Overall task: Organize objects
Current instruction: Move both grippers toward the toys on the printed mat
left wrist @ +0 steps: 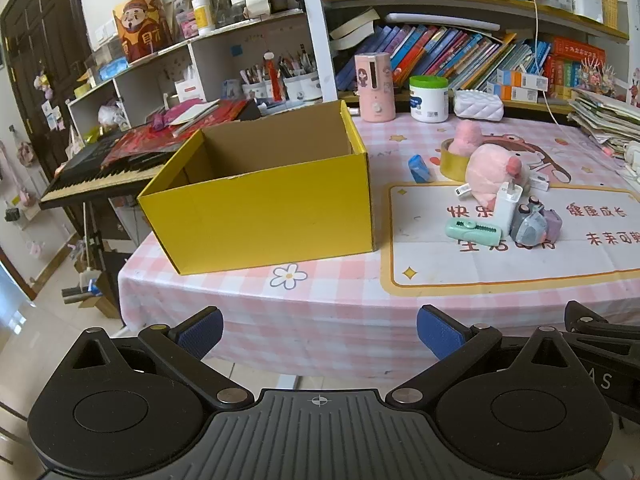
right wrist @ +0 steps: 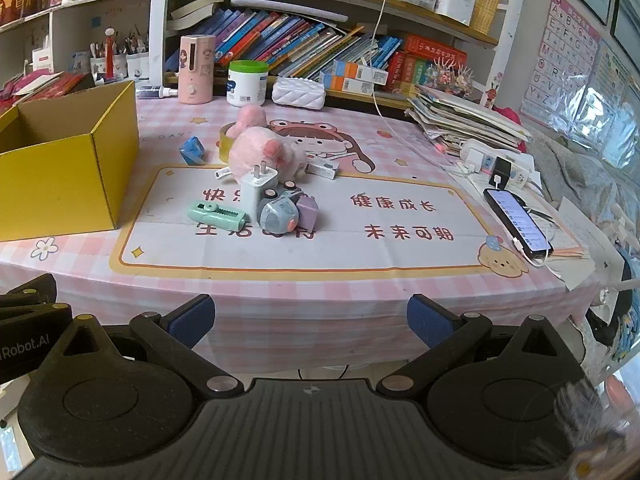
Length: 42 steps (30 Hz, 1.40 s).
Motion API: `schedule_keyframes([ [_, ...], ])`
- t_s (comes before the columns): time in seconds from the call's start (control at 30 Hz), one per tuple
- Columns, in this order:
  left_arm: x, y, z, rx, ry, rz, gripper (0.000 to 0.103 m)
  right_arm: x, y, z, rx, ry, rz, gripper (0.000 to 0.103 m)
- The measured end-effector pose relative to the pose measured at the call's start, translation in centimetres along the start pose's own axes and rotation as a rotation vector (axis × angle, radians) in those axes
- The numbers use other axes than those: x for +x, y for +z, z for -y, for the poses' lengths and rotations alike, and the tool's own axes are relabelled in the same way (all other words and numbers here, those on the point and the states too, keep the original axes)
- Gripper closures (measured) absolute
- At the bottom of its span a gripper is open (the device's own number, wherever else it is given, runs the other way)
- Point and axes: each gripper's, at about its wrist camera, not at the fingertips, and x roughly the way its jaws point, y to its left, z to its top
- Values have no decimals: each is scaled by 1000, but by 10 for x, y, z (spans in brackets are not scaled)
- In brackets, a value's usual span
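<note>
An open, empty yellow cardboard box [left wrist: 260,204] stands on the left of the pink checked table; it also shows in the right wrist view [right wrist: 64,164]. To its right lies a cluster: a pink plush toy [right wrist: 260,152], a white charger plug [right wrist: 258,186], a mint green utility knife [right wrist: 218,214], a grey-blue toy car [right wrist: 282,210], a blue eraser [right wrist: 192,151] and a yellow tape roll [right wrist: 226,142]. My left gripper [left wrist: 320,334] is open and empty in front of the table edge. My right gripper [right wrist: 310,322] is open and empty, also short of the table.
A pink canister [right wrist: 195,70], a green-lidded tub [right wrist: 247,83] and a white quilted pouch [right wrist: 298,94] stand at the back. A phone [right wrist: 518,220] on a cable, a power strip [right wrist: 496,162] and stacked papers sit at the right. A keyboard [left wrist: 96,176] is left of the table.
</note>
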Motion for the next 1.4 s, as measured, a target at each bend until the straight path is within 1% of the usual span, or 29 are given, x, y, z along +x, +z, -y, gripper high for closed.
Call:
schedule_keyframes([
  [0.47,4,1,7,-1,-10,-8,0,1,1,2,2,0,1,0],
  [1.4,13,5,0,-10,-18,-16,0,7,6,-3,2,-1,-6,0],
])
